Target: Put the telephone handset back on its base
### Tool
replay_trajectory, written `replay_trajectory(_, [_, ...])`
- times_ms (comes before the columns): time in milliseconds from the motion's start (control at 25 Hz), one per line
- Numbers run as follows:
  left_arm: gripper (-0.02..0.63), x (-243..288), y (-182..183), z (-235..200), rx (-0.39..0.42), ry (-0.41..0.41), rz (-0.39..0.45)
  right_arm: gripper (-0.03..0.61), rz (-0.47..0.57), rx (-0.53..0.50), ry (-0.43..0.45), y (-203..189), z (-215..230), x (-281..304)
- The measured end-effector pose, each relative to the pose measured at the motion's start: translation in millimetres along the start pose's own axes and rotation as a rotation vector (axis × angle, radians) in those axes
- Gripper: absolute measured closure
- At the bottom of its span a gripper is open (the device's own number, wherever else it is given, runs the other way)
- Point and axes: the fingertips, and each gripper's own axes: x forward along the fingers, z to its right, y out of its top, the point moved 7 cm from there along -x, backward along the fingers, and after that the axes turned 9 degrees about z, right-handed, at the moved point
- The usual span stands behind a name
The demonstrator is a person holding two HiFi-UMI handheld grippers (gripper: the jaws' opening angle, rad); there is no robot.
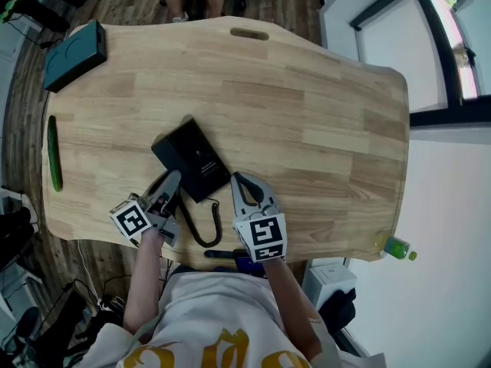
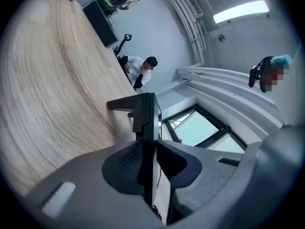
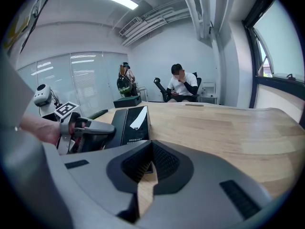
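The telephone base [image 1: 201,156] lay near the middle of the wooden bench [image 1: 322,106]. The handset [image 3: 118,125] ran along the base's left side, and its coiled cord [image 1: 198,228] looped back toward the person. The left claw [image 2: 148,159] was clamped on the near end of the handset, which stood edge-on between its pads. The right claw [image 3: 150,161] hovered just beside the base's near right corner with its jaws together and nothing between them. From these views I could not tell whether the handset had fully dropped into its cradle or sat a little proud of it. The step in hand looked like the final seating and release. To do it well, the handset's long axis should be held parallel to the cradle so that both ends settle into their recesses together, not one end first. It should come straight down, without sliding sideways, which could nudge the light base across the smooth wood. The cord needed to stay clear of the cradle so it would not get trapped underneath. The empty right claw was well placed to press on the base's edge and steady it. The left claw should open only once the handset sat flat and felt supported, then back out along the handset's length to avoid tipping it out.
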Motion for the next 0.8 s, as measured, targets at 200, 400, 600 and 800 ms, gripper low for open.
replay_trajectory(200, [0.541,0.4,1.7,0.0,0.016,0.017,-0.004,0.574,0.014,-0.005,-0.008,5.1,-0.5,-2.7])
replay_trajectory(400, [0.526,-6.1,6.7,-4.8,0.076,0.046,0.027,0.574,0.035,-0.013,-0.017,12.6,-2.6,-8.9])
replay_trajectory(600, [0.506,-13.4,13.6,0.5,0.182,0.077,0.022,0.574,0.065,-0.028,-0.027,21.6,-4.9,-17.9])
replay_trajectory(800, [0.506,-20.8,18.5,18.0,0.298,0.078,0.044,0.574,0.093,-0.046,-0.038,29.1,-9.6,-27.4])
